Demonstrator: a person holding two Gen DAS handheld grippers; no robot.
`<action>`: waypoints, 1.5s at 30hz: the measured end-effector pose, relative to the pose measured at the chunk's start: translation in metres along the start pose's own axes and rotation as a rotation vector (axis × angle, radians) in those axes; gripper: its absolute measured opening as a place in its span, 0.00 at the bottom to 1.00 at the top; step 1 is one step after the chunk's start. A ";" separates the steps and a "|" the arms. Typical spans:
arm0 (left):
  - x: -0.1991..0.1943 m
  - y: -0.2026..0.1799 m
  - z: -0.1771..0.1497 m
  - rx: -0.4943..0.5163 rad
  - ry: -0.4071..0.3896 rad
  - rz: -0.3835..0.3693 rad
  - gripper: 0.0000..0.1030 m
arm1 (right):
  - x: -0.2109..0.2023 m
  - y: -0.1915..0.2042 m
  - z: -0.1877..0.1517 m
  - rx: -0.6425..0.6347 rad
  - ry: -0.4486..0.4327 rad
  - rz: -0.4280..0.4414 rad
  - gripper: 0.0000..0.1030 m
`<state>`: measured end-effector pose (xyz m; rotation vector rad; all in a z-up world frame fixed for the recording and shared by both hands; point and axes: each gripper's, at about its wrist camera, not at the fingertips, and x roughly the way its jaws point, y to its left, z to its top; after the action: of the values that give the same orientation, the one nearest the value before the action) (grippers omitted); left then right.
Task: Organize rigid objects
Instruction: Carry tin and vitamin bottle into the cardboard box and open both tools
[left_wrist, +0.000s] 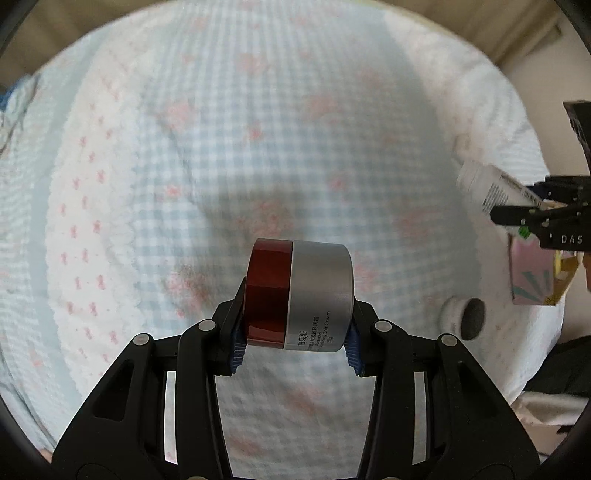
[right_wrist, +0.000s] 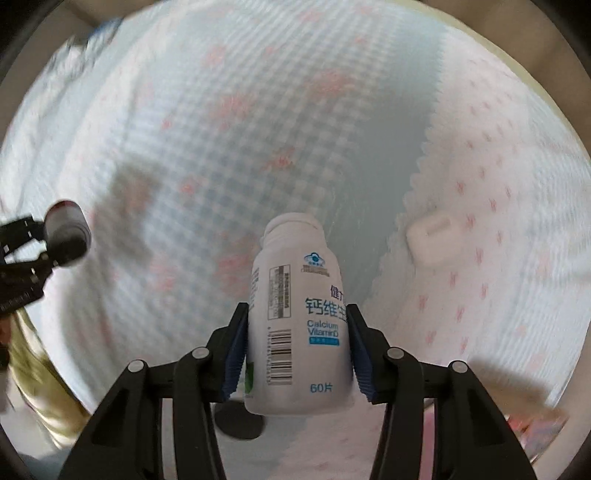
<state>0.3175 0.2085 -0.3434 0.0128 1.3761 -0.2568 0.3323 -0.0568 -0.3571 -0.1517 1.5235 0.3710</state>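
Note:
My left gripper (left_wrist: 295, 345) is shut on a cream jar (left_wrist: 301, 293) with a dark red lid and a silver body, held on its side above the checked bed cover (left_wrist: 221, 147). My right gripper (right_wrist: 297, 354) is shut on a white Calcium Vitamin D bottle (right_wrist: 295, 325), cap pointing away. In the left wrist view the right gripper (left_wrist: 535, 218) and its bottle (left_wrist: 491, 186) show at the right edge. In the right wrist view the left gripper (right_wrist: 22, 254) and the jar (right_wrist: 68, 236) show at the left edge.
A small white jar (left_wrist: 461, 318) lies on its side on the cover at the right, beside a colourful box (left_wrist: 535, 273). A small white case (right_wrist: 430, 234) lies on the pink-dotted blanket (right_wrist: 498, 221). A dark round thing (right_wrist: 240, 421) sits under the bottle.

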 end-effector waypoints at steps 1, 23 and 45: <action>-0.008 -0.002 -0.002 0.001 -0.014 -0.005 0.38 | -0.008 0.000 -0.007 0.020 -0.014 0.009 0.45; -0.119 -0.172 -0.026 0.070 -0.178 -0.112 0.38 | -0.183 -0.074 -0.152 0.413 -0.341 0.123 0.45; -0.031 -0.495 0.005 0.232 -0.084 -0.241 0.38 | -0.175 -0.341 -0.305 0.633 -0.299 0.079 0.45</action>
<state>0.2241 -0.2680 -0.2427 0.0288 1.2581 -0.6115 0.1562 -0.4999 -0.2448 0.4447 1.2854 -0.0401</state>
